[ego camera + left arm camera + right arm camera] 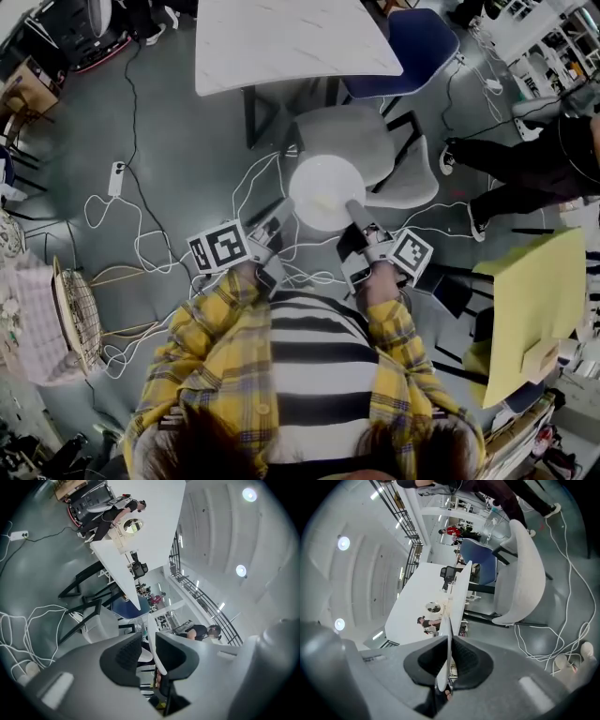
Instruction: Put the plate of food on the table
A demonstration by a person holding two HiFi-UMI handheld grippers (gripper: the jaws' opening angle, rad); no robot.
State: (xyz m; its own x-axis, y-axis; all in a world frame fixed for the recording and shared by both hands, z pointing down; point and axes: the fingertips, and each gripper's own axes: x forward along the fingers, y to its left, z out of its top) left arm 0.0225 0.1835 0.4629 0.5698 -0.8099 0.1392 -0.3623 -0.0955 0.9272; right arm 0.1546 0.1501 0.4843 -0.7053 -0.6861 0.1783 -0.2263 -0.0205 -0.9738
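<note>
I can read no words, numbers or brand names anywhere on my feeds. The only printed marks are black-and-white square patterns on the left marker cube point(218, 247), just behind the fingers of the left gripper point(284, 216), and on the right marker cube point(411, 253), behind the fingers of the right gripper point(352, 204). They are coded squares, not lettering.

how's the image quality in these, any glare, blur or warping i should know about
Head view: dim and flat, with the white plate nearly blown out, so whatever lies on it barely shows. Left gripper view: strong fisheye bends the white table, the ceiling lamps flare, and the corners go black. Right gripper view: same warp, with the plate's rim edge-on and soft up close.
</note>
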